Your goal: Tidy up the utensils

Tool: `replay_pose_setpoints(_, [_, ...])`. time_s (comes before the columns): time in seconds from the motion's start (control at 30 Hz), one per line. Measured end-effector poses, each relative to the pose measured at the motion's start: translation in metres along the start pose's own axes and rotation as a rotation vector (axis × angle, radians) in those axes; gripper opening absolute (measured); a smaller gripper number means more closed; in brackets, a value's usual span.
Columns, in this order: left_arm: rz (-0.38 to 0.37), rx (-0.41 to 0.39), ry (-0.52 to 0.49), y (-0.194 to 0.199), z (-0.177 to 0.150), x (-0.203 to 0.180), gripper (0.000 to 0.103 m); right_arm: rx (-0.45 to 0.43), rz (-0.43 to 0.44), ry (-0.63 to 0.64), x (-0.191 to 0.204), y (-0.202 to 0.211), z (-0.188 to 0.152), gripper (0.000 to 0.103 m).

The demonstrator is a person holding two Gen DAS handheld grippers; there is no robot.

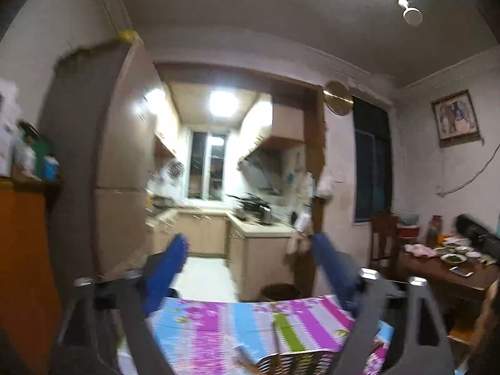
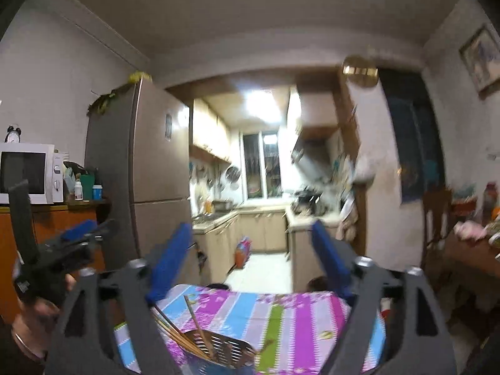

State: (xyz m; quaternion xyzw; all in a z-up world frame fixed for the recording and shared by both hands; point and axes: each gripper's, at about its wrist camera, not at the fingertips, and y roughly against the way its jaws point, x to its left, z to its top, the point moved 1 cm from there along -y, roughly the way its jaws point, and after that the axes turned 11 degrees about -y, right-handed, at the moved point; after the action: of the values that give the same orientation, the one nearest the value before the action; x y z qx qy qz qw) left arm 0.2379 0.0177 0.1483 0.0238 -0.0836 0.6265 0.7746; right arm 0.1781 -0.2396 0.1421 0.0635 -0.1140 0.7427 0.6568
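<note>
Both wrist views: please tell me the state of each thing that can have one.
left gripper: open, holds nothing.
right gripper: open, holds nothing.
utensil holder: upright on the table, chopsticks inside.
chopsticks: leaning in the holder.
fridge: doors shut.
microwave: door shut.

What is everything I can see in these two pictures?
Tablecloth: one, striped pink, blue, green; covers the near table.
Utensil holder: one, perforated metal; on the cloth, near edge.
Chopsticks: several, brown; standing tilted in the holder.
Fridge: one, grey-brown; left of kitchen doorway.
Microwave: one, white; on orange cabinet.
Alarm clock: one, dark; atop the microwave.
Dining table: one, dark wood, with dishes; right.
Picture: one, framed; right wall.
Left tool: blue pads, open, empty.
Right tool: blue pads, open, empty.
</note>
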Motion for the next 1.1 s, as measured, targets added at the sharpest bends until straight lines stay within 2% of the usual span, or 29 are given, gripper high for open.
replay_pose_setpoints(0.07, [0.012,0.001,-0.047,0.037,0.0,-0.004,0.099,-0.02,-0.005,0.042,0.002,0.04,-0.002,0.098])
replay_pose_setpoints(0.17, [0.0,0.043,-0.111,0.087,-0.018,-0.015,0.099,-0.022,-0.045,0.106,0.004,0.084,-0.022,0.098])
replay_pose_setpoints(0.23, [0.043,0.1,-0.133,0.115,-0.041,-0.023,0.099,-0.004,-0.078,0.11,0.003,0.102,-0.042,0.098])
replay_pose_setpoints(0.3, [0.067,0.184,-0.138,0.137,-0.067,-0.031,0.099,0.075,-0.12,0.1,0.001,0.115,-0.068,0.098])
replay_pose_setpoints(0.4, [0.03,0.266,-0.081,0.157,-0.098,-0.043,0.099,0.175,-0.164,0.091,0.003,0.124,-0.112,0.098])
replay_pose_setpoints(0.5, [0.069,0.27,-0.053,0.17,-0.12,-0.055,0.099,0.205,-0.244,0.066,0.008,0.124,-0.147,0.098])
replay_pose_setpoints(0.63, [0.118,0.275,-0.057,0.175,-0.13,-0.073,0.099,0.258,-0.261,0.024,0.014,0.123,-0.17,0.098])
replay_pose_setpoints(0.77, [0.114,0.31,-0.065,0.171,-0.128,-0.08,0.099,0.239,-0.327,0.106,0.02,0.129,-0.175,0.098])
replay_pose_setpoints(0.9, [0.151,0.336,-0.091,0.168,-0.128,-0.085,0.099,0.235,-0.334,0.082,0.015,0.132,-0.172,0.098])
replay_pose_setpoints(1.1, [0.167,0.382,-0.096,0.163,-0.132,-0.085,0.099,0.241,-0.341,0.068,0.009,0.135,-0.171,0.098])
